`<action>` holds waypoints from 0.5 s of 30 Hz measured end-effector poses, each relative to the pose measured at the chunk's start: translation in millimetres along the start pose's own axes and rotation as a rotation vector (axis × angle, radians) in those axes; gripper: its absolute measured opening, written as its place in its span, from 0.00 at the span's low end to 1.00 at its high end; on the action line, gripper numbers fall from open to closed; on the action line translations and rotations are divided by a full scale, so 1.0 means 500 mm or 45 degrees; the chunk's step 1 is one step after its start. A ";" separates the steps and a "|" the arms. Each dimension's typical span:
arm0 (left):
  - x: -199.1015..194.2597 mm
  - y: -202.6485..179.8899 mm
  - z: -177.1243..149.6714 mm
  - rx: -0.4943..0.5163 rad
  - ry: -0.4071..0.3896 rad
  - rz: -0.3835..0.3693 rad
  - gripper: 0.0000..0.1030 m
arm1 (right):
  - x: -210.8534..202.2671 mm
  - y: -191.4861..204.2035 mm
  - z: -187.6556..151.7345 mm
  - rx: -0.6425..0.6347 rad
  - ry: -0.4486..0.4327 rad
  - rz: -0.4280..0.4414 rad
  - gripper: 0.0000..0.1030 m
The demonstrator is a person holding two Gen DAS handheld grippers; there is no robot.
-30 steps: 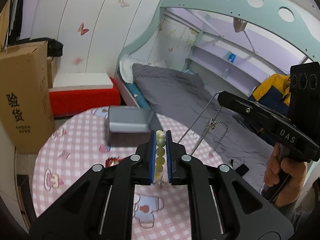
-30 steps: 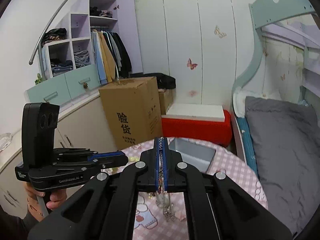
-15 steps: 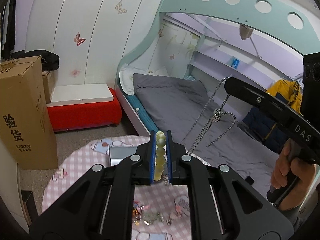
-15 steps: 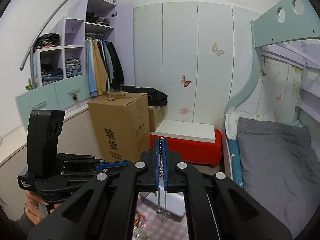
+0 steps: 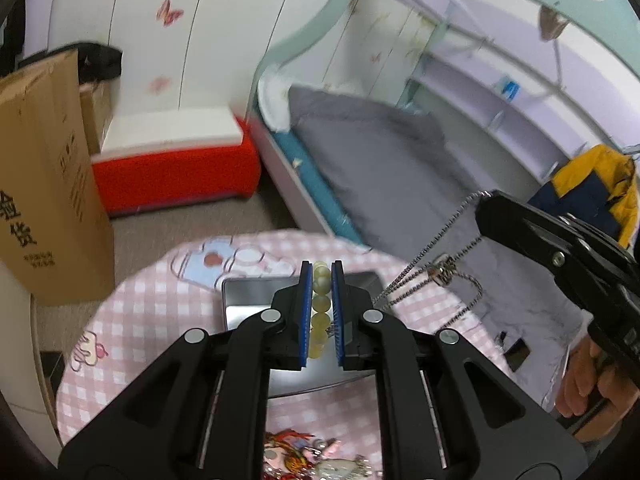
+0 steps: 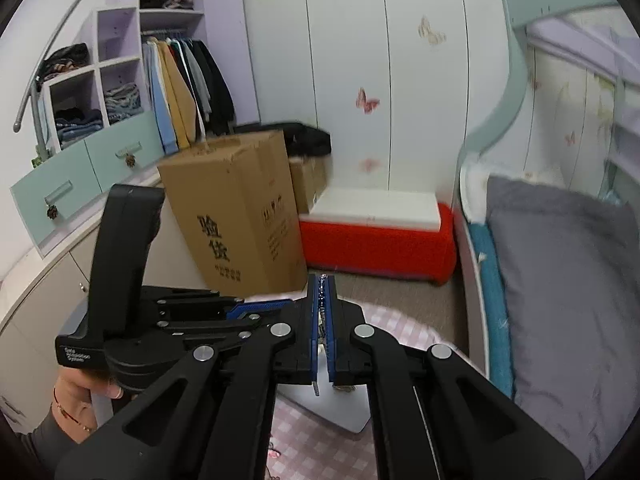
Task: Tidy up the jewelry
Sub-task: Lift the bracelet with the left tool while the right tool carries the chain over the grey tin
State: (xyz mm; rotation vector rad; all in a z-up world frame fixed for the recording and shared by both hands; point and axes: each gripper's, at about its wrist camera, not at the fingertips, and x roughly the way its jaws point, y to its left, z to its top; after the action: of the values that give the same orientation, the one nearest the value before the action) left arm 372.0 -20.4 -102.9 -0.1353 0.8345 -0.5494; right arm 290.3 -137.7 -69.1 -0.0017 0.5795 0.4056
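Left wrist view: left tongs (image 5: 320, 308) clamped on bead bracelet (image 5: 321, 312), right tongs (image 5: 486, 216) on dangling silver chain (image 5: 424, 280), which may snag the grey box (image 5: 248, 300) rim below.

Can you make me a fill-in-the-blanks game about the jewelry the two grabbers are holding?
1. The left gripper is shut on a string of pale ____ beads.
2. The right gripper pinches a thin silver ____.
3. The gray box sits on a pink checked ____.

Missing words: yellow; chain; tablecloth
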 end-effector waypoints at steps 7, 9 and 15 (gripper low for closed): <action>0.067 0.019 -0.028 -0.016 0.123 0.019 0.09 | 0.066 -0.023 -0.067 0.062 0.131 0.014 0.01; 0.081 0.023 -0.035 -0.023 0.158 0.031 0.10 | 0.081 -0.030 -0.089 0.083 0.163 0.015 0.01; 0.086 0.025 -0.046 -0.027 0.182 0.054 0.10 | 0.104 -0.042 -0.118 0.128 0.223 0.016 0.05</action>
State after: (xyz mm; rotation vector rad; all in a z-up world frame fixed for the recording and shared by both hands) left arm 383.4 -29.5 -150.8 -0.0984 0.9801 -0.5146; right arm 306.3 -144.6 -148.3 0.0631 0.7722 0.3907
